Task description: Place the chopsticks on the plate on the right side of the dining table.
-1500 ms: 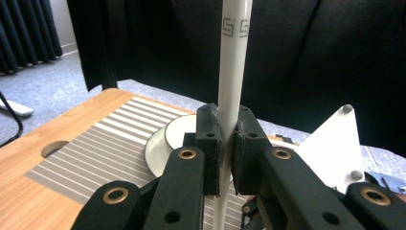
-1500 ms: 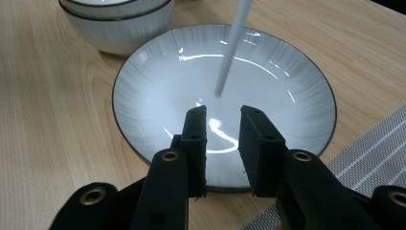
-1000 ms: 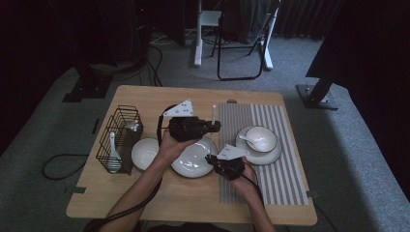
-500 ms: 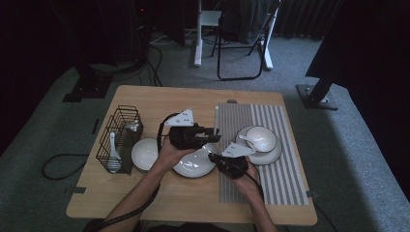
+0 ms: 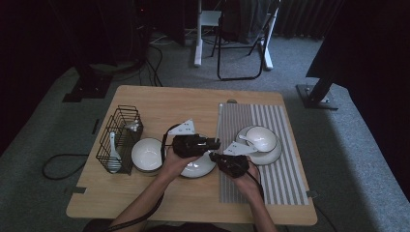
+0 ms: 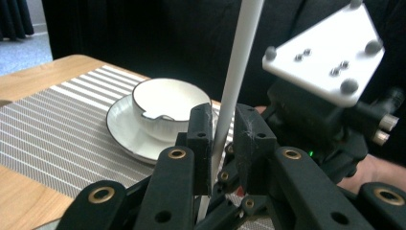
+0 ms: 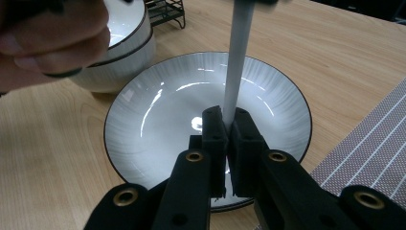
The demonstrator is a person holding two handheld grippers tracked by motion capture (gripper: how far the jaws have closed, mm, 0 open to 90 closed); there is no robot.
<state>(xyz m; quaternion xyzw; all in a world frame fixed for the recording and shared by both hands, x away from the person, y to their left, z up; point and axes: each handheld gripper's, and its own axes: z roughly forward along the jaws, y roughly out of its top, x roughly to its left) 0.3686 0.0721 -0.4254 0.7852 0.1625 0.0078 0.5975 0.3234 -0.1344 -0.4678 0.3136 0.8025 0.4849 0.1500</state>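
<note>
Slim white rod clamped by both left gripper and right gripper — above white black-rimmed plate. Light wooden table, striped grey placemat — dim room, grey carpet.

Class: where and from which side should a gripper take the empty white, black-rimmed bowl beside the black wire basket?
Its near rim, from above, one jaw inside: the white bowl sits upright and open, between black wire basket and white plate.

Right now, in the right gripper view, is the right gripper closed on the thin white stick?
Yes, the right gripper has both black jaws pressed against the thin white stick above the white plate.
</note>
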